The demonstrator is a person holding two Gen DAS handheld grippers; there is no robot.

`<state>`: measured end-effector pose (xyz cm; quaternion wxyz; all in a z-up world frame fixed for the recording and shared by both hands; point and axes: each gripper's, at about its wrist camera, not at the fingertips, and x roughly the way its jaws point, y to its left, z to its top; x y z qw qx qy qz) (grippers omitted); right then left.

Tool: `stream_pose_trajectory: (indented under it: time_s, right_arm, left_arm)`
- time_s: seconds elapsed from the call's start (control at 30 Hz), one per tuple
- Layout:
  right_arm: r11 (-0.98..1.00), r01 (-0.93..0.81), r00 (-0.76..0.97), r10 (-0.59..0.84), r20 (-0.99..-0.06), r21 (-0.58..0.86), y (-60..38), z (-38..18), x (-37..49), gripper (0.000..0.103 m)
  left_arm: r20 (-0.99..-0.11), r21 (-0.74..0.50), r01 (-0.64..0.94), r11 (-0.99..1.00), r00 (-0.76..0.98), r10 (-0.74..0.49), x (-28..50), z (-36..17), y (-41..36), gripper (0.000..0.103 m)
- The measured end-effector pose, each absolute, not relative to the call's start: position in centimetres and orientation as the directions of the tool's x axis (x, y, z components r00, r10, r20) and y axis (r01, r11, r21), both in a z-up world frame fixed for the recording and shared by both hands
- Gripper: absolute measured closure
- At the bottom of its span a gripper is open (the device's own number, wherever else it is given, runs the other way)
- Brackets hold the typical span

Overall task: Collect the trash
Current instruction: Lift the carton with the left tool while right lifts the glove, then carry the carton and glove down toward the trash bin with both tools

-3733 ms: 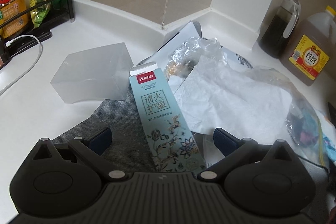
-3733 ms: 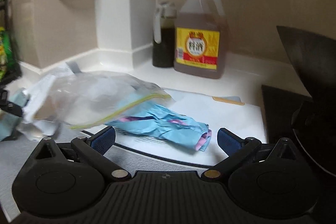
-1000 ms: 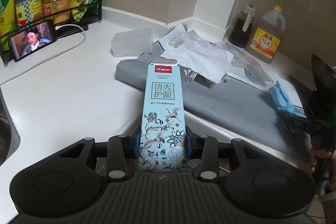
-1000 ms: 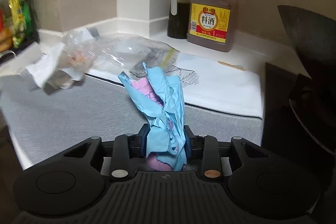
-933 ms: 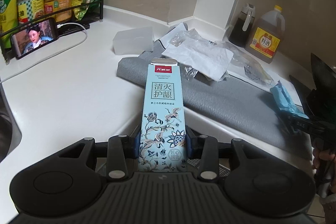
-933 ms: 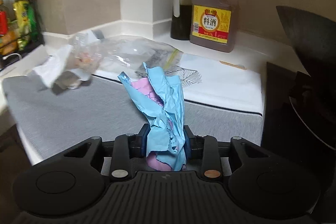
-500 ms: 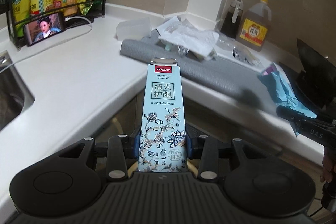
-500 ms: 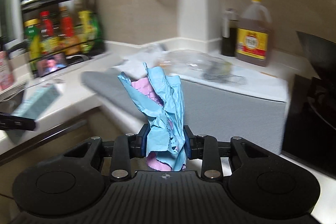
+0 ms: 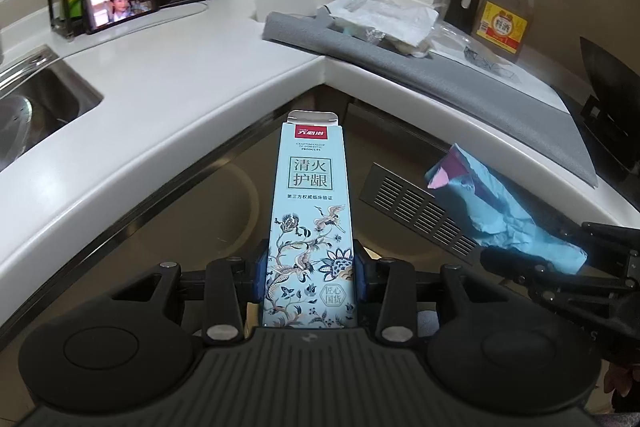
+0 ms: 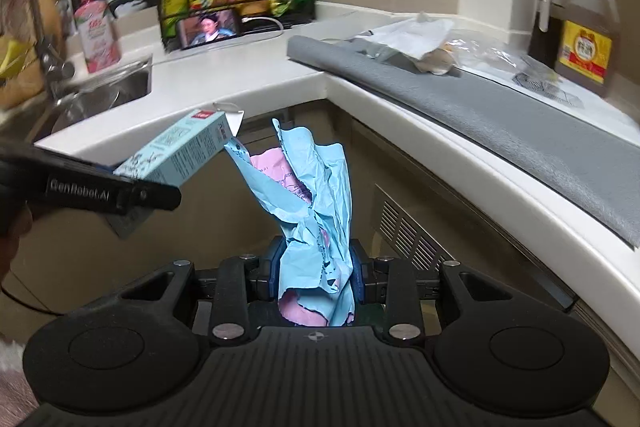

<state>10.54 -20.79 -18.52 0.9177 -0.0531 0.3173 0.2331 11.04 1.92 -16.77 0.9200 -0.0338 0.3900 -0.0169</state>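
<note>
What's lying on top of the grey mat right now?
On the grey mat: crumpled white paper and a clear plastic bag. Whatever lies beneath them is hidden.

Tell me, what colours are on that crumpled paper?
The crumpled paper is light blue with pink inside, clearest in the right wrist view.

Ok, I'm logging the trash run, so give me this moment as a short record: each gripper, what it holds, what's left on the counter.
left gripper: shut on toothpaste box
right gripper: shut on crumpled blue wrapper
position: both held off the counter, in front of the cabinets
left on grey mat: white paper, clear plastic bag
bin: none in view
</note>
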Motion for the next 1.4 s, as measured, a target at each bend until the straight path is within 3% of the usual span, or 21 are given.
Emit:
stream_pose_trajectory:
  time_s: [1.4]
  right_arm:
    - [0.874, -0.483, 0.643, 0.395, -0.656, 0.053, -19.8, -19.5, 11.4, 0.068]
  left_arm:
    - [-0.742, -0.06, 0.028, 0.998, 0.667, -0.064, 11.7, -17.6, 1.1, 0.059]
